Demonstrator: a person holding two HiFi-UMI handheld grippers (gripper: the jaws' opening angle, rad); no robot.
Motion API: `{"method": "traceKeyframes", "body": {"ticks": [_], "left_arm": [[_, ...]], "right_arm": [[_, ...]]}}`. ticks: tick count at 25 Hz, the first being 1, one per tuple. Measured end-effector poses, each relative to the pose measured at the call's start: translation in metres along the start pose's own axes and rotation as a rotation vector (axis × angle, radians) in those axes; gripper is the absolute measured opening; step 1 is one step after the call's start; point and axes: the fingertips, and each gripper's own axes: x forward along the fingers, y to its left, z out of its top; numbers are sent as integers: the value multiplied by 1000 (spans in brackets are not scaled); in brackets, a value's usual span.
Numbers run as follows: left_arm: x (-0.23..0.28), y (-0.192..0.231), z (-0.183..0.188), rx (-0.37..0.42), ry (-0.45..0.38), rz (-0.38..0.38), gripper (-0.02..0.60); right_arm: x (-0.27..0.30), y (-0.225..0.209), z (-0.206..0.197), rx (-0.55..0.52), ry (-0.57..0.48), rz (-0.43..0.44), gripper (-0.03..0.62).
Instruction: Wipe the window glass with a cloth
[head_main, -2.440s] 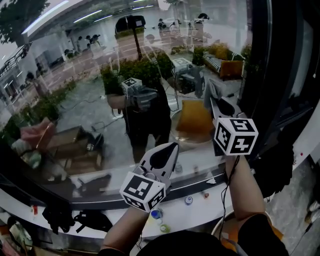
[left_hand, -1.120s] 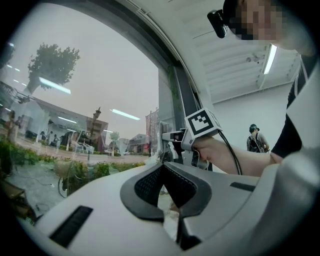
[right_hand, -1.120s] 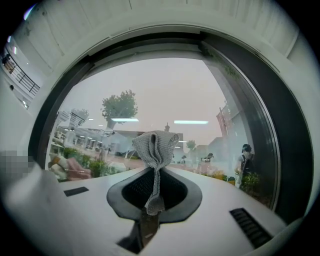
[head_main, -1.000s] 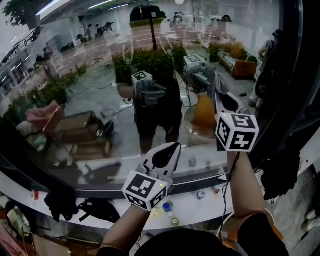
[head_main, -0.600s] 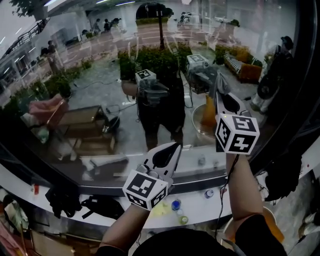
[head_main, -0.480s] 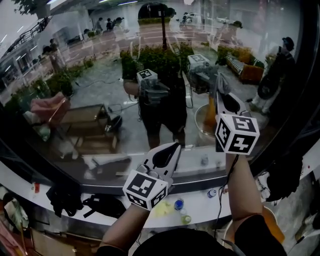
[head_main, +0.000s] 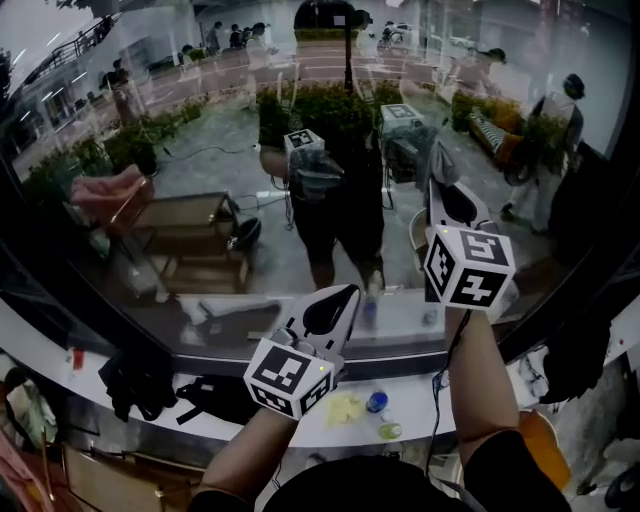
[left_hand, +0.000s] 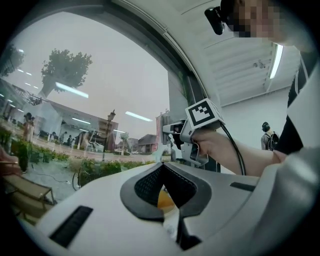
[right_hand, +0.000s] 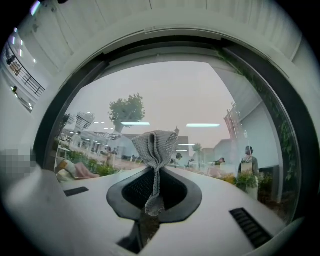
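The window glass (head_main: 200, 150) fills the head view and mirrors me and both grippers. My right gripper (head_main: 444, 196) is raised close to the glass at the right, shut on a grey waffle-weave cloth (head_main: 438, 165). In the right gripper view the cloth (right_hand: 154, 148) stands bunched above the closed jaws of the right gripper (right_hand: 152, 196), with the glass (right_hand: 165, 95) just beyond. My left gripper (head_main: 343, 296) is lower and nearer the middle, pointing at the pane, shut and empty. The left gripper view shows the left gripper (left_hand: 168, 214) with its pads (left_hand: 150, 186) together.
Below the pane runs a white sill (head_main: 440, 405) with a yellow rag (head_main: 345, 408), a blue cap (head_main: 376, 401) and a green cap (head_main: 389, 430). Black bags (head_main: 140, 385) lie at its left. A dark window frame (head_main: 600, 240) stands at the right, an orange bucket (head_main: 540, 440) below it.
Both grippers keep their places in the head view. The scene in the glass has slid to the right and more of the sill shows. The cloth stays gripped.
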Motion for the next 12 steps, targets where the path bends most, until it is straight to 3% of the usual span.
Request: {"method": "traceKeyframes", "body": {"ticks": [5, 12], "left_arm": [[-72, 57, -3, -9, -1, 25, 8], [-126, 89, -13, -5, 4, 68, 8]], "right_arm": [[13, 104, 1, -2, 4, 45, 44], [20, 178, -8, 4, 8, 99, 44]]}}
